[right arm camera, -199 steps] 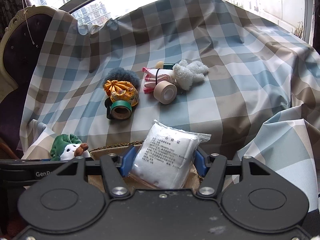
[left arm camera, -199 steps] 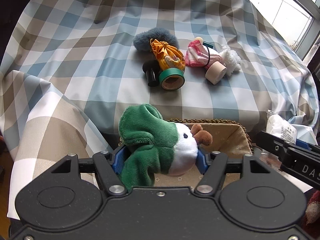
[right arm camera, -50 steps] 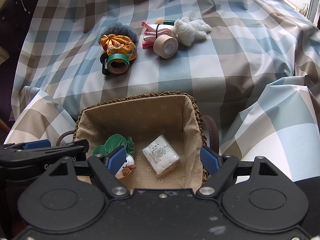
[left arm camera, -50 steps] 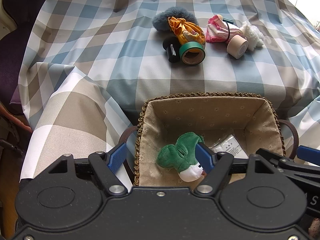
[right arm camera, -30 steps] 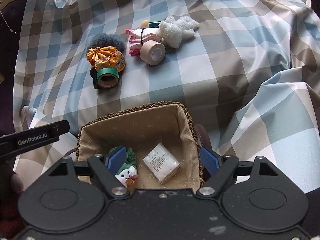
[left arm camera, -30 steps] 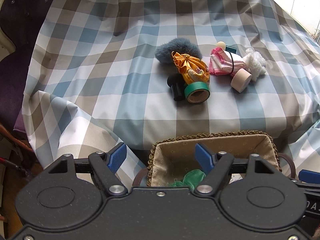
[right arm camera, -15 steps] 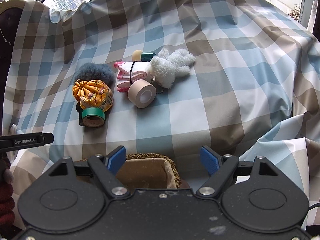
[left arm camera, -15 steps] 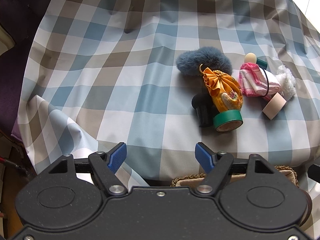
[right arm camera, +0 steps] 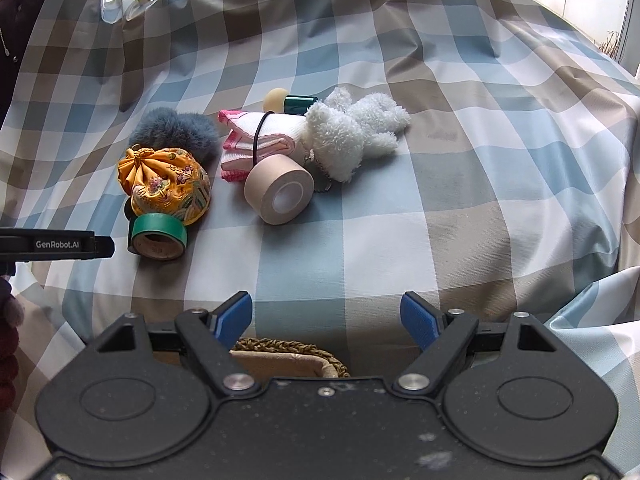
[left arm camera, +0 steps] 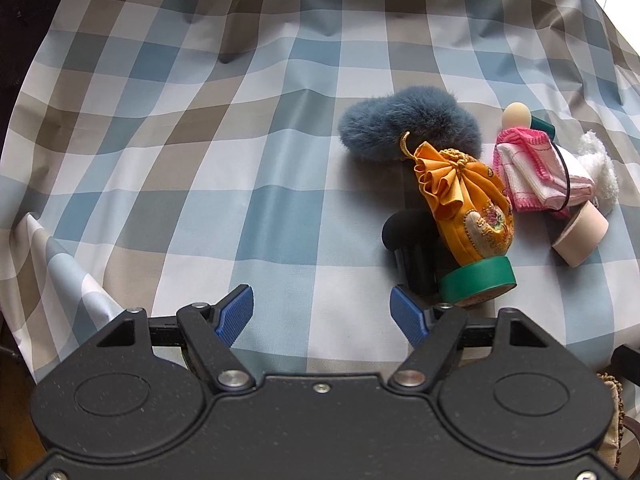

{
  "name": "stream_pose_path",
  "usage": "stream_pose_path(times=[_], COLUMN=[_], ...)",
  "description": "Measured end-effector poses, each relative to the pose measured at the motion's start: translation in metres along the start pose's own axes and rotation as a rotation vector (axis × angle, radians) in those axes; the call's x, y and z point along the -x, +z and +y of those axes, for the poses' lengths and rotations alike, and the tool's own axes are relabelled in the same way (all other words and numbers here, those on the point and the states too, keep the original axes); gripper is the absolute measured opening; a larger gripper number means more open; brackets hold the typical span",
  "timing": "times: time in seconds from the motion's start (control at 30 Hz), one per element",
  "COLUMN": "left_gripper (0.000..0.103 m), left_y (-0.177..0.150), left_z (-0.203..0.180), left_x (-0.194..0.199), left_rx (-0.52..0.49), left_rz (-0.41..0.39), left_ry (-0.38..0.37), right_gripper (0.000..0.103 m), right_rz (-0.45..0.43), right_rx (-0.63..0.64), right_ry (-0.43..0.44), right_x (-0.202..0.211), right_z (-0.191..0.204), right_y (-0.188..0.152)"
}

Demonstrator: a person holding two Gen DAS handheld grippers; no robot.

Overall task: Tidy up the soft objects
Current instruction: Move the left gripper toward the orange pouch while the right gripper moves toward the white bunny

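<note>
**Both grippers empty above the checked cloth**

The only writing you can read is "GenRobot.AI", in white letters on the black bar of the left gripper, which enters the right wrist view from the left edge. The embroidery on the orange pouch shows flowers, no words.

Your left gripper has its blue pads spread wide and holds nothing. Your right gripper is the same: spread, with nothing between the pads.

The soft objects lie in one tight group on the checked cloth. The blue-grey fur puff is at the back, touching the orange pouch. The pouch leans on a green tape roll and a black cylinder. Just beside is the pink and white folded cloth with a black band around it, then the white plush toy, and a beige tape roll touching both.

The rim of the woven basket shows just under your right gripper. Left of the group the cloth is bare and wide; on the right it is also bare, until the fold at the lower right edge.
</note>
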State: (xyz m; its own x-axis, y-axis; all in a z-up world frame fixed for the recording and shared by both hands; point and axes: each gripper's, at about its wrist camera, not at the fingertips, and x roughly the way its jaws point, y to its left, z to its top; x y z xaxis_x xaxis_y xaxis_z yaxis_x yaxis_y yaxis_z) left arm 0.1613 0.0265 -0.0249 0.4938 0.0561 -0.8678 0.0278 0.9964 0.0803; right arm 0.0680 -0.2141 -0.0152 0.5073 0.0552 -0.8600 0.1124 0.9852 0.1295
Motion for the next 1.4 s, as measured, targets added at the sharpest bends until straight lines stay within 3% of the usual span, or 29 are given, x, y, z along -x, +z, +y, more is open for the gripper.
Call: stream_pose_path(times=[0.17,0.27,0.7,0.93,1.4], left_gripper=[0.072,0.072,0.072,0.072,0.072], left_y=[0.005,0.005,0.003,0.004,0.004], left_z=[-0.002,0.001,0.03,0.032,0.032], left_x=[-0.014,-0.02,-0.035,-0.037,-0.037], left_rx=[-0.011,0.011,0.153,0.168,0.164], left_rz=[-0.013,-0.008,0.02,0.022,0.022], left_ry=[-0.003,-0.039,-0.06,-0.068,-0.064], right_gripper=[0.081,0.081,0.081,0.081,0.081], right_rz=[-0.001,0.006,-0.043,-0.07,-0.062], right_rx=[0.042,0.054,0.073,0.055,-0.141], right_ry=[-0.016,-0.009,-0.057,-0.051,-0.074], right_x=[-0.008,-0.012,-0.034,-0.042,-0.042], right_z=[0.011,0.017,0.04,0.046,-0.01], right_y=[0.004,0.008,0.041,0.06,0.057])
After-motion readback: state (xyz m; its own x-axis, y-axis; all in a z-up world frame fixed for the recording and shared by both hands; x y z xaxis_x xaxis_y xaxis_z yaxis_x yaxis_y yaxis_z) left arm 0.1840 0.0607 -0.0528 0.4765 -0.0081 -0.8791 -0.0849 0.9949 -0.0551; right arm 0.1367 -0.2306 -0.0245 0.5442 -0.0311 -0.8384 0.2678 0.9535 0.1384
